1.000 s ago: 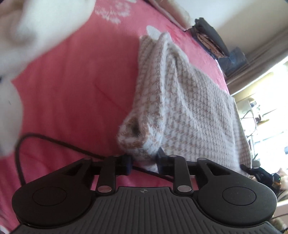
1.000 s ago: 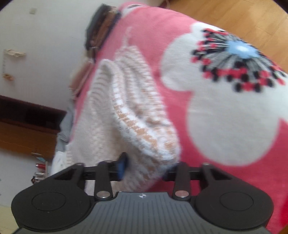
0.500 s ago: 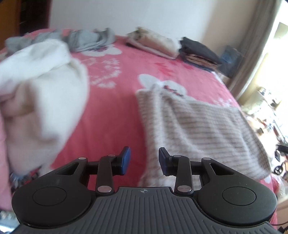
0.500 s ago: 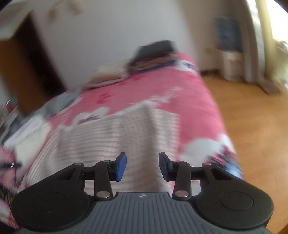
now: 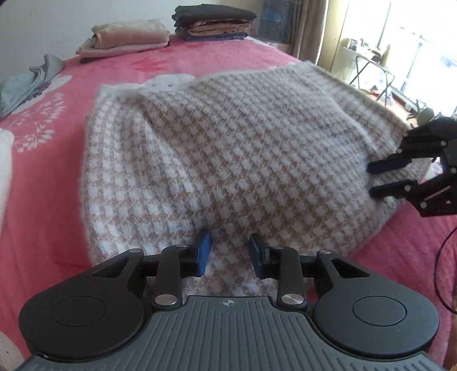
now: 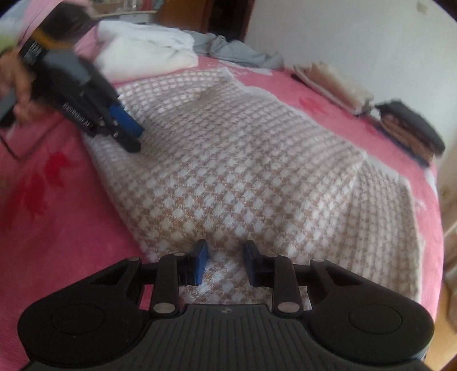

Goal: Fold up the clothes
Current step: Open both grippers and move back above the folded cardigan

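Pink fleece bedspread is carrying your fuzzy tan-and-white checked knit sweater — it's lying flat, roughly rectangular. You're holding the left gripper at its near hem, right gripper at the side edge — both gaping, gripping nothing.

— From where does the left wrist view look?

— From low over the near edge of the checked knit sweater, facing along its own fingers across the pink bed toward the folded stacks by the wall.

— And the right wrist view?

— Just as close, at another edge of the sweater, facing across it toward the white wall.

— What do they share?

— The sweater, the stacks, and each other: the right gripper shows in the left view, the left gripper in the right.
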The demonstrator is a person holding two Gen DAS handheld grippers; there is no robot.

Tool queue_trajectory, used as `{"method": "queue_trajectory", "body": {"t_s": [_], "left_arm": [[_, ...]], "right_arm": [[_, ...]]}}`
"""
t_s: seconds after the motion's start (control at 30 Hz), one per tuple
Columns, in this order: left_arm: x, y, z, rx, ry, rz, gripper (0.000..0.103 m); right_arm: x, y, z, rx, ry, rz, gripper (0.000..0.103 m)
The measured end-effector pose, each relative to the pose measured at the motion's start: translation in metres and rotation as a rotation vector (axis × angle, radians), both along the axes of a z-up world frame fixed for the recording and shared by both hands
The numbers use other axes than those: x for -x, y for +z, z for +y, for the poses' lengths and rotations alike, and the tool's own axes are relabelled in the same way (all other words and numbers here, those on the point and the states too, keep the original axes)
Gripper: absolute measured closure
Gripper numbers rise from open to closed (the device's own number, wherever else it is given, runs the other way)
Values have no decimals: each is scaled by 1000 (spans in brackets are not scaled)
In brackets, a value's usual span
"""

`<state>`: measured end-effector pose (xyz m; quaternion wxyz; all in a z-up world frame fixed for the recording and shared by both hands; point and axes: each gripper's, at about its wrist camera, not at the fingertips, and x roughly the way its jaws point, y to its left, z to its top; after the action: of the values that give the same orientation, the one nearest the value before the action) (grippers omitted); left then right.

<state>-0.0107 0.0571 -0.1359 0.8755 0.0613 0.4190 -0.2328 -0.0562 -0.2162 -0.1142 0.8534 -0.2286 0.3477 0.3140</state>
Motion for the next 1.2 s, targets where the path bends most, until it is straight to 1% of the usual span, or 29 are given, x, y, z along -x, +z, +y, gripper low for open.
{"method": "queue_trajectory", "body": {"t_s": [0.1, 0.17, 0.2, 0.23, 0.27, 0.3, 0.33, 0.37, 0.4, 0.47, 0.57, 0.6, 0.63, 0.67, 0.7, 0.73, 0.77, 0.83, 0.87, 0.9, 0.93, 0.97, 1.0, 1.03, 1.07, 1.1, 1.13, 1.17, 1.2], "left_arm": [[9, 12, 2, 28, -32, -35, 70], [11, 16, -5, 55, -65, -57, 69], [11, 15, -11, 66, -94, -60, 69], [11, 10, -19, 53, -124, -51, 66], [11, 0, -27, 5, -152, -34, 65], [12, -13, -35, -52, -178, -14, 64], [12, -15, -35, -64, -177, -20, 64], [12, -12, -32, -59, -166, -35, 64], [12, -10, -29, -54, -155, -51, 64], [12, -5, -23, -44, -132, -81, 64], [12, 2, -14, -29, -98, -126, 63], [11, 5, -11, -24, -87, -141, 62], [3, 1, -4, -14, -39, -123, 62], [-9, -7, 5, 24, 5, -86, 63], [-16, -15, 18, 100, 28, -65, 66], [-19, -18, 27, 158, 41, -50, 68], [-21, -18, 35, 205, 52, -35, 68], [-24, -6, 39, 227, 60, 1, 68], [-23, 0, 42, 232, 67, 2, 67], [-20, 4, 47, 237, 79, -14, 64], [-16, 8, 51, 241, 94, -33, 62], [-16, 6, 55, 241, 107, -36, 62], [-18, 0, 61, 248, 134, -24, 63], [-21, -9, 70, 277, 172, -2, 64], [-25, -18, 79, 328, 206, 30, 66], [-29, -21, 85, 375, 238, 57, 69], [-32, -23, 91, 418, 269, 82, 69], [-35, -20, 93, 436, 287, 99, 69], [-36, -13, 92, 429, 289, 96, 69]], "right_arm": [[-3, 25, 2, -37, -14, 5, 75], [-2, 37, 9, -84, 33, -21, 75], [-2, 34, 13, -93, 59, -19, 75], [-2, 32, 18, -102, 86, -17, 76], [-2, 27, 22, -107, 108, -12, 76], [-4, 11, 23, -91, 116, 5, 75], [-5, -4, 24, -76, 123, 23, 75], [-6, -18, 24, -68, 129, 36, 75], [-5, -20, 22, -90, 130, 32, 75], [-13, -4, 24, -95, 107, 74, 77], [-14, 27, 16, -145, 64, 5, 78], [-17, 31, 12, -151, 37, -20, 78], [-22, 33, 8, -151, 7, -38, 78], [-31, 23, 4, -126, -42, -27, 78], [-40, 13, 1, -106, -87, -14, 78], [-45, -5, -6, -107, -117, 12, 77], [-50, -19, -12, -115, -146, 39, 77], [-58, -14, -24, -197, -188, 101, 77], [-62, -5, -27, -212, -207, 116, 78], [-60, 3, -32, -225, -219, 95, 78], [-57, 11, -38, -235, -229, 71, 78], [-53, 17, -46, -230, -238, 39, 78], [-53, 16, -51, -202, -262, 14, 78], [-58, 7, -55, -153, -294, 10, 78], [-61, -2, -59, -114, -322, 8, 78], [-61, -11, -65, -122, -328, 11, 79], [-61, -20, -70, -129, -334, 13, 79], [-62, -26, -74, -133, -339, 15, 79], [-63, -18, -72, -120, -340, 13, 79]]}}
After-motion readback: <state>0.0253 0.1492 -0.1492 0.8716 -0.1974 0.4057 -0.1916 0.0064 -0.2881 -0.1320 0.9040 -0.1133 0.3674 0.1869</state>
